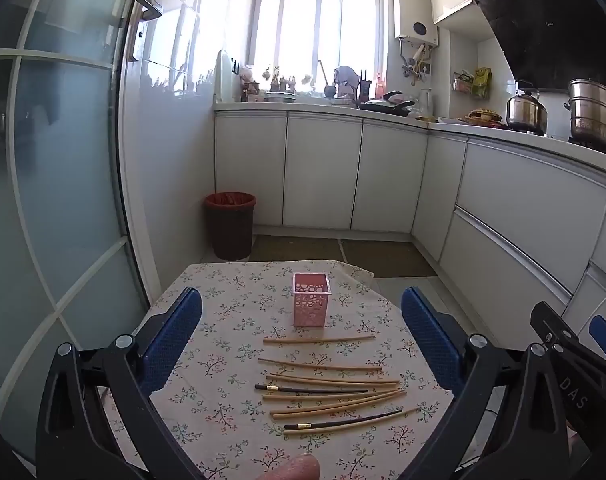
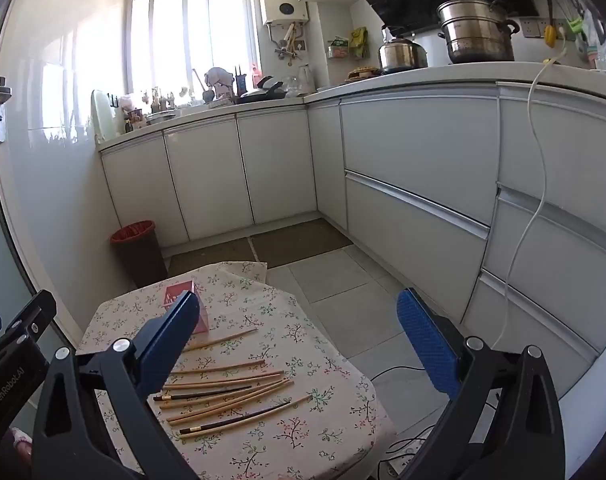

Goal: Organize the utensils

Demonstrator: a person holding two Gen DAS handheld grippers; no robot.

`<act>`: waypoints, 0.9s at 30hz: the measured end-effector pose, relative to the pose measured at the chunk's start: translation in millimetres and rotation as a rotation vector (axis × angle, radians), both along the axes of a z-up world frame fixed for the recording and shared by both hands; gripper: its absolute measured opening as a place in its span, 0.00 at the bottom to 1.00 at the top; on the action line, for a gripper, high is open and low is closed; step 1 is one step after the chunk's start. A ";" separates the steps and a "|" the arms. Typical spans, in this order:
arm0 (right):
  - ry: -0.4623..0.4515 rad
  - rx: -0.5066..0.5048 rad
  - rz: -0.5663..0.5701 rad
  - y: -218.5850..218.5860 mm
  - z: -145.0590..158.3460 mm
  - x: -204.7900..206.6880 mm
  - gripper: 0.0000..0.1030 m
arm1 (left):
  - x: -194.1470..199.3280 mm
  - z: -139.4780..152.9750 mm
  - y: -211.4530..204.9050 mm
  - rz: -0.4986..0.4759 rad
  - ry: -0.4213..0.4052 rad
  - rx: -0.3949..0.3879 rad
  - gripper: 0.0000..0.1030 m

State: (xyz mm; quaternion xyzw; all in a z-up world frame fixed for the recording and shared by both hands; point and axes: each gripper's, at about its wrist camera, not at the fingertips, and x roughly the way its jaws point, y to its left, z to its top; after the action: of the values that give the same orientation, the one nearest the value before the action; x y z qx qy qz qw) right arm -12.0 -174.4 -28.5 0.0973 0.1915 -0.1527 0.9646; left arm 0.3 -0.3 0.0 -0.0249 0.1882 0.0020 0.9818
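Observation:
A pink perforated square holder stands upright on a small table with a floral cloth. In front of it lie several chopsticks, most bamboo-coloured and two dark ones with gold bands. My left gripper is open and empty, held above the table with the chopsticks between its blue pads. My right gripper is open and empty, over the table's right edge. In the right wrist view the holder is partly hidden behind the left pad and the chopsticks lie below.
A red-lined bin stands on the floor beyond the table by the glass door. White kitchen cabinets run along the back and right. Cables lie on the tiled floor right of the table.

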 end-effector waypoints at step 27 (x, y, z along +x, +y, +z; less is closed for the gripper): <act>0.032 0.041 -0.008 -5.7 -10.3 1.8 0.94 | 0.7 0.5 -2.4 0.003 0.018 -0.025 0.93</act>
State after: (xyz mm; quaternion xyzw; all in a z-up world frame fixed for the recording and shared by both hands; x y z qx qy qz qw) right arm -10.2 -180.0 -38.8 0.1152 0.2097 -0.1542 0.9586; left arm 1.0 -2.7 0.5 -0.0376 0.1972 0.0013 0.9796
